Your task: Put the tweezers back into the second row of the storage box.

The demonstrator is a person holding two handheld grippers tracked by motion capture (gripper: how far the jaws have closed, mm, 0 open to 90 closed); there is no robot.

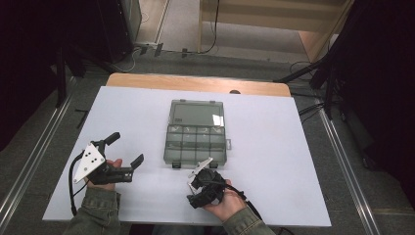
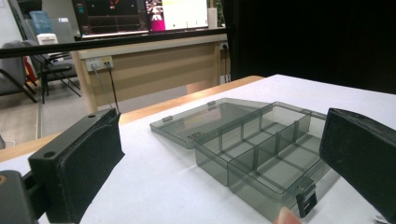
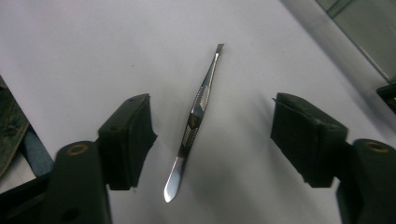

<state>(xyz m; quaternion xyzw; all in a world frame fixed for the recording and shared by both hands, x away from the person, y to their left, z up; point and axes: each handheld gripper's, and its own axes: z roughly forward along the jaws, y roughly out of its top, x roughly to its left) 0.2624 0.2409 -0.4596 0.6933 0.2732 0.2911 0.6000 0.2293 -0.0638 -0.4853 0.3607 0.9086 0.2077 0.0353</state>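
Slim metal tweezers [image 3: 194, 121] lie flat on the white table, slanted tip pointing away. My right gripper [image 3: 214, 119] hovers over them, open; one black pad stands on each side and neither touches the metal. In the high view my right gripper [image 1: 200, 188] points down just in front of a smoky clear compartment box [image 1: 169, 147], whose lid [image 1: 197, 113] lies open behind it. My left gripper [image 1: 126, 149] is held still at the left, open and empty, aimed toward the box [image 2: 299, 122].
The white table sheet [image 1: 274, 147] has bare room to the right and left of the box. A wooden table edge [image 1: 195, 83] runs along the far side. Cables and metal rails lie on the floor around the table.
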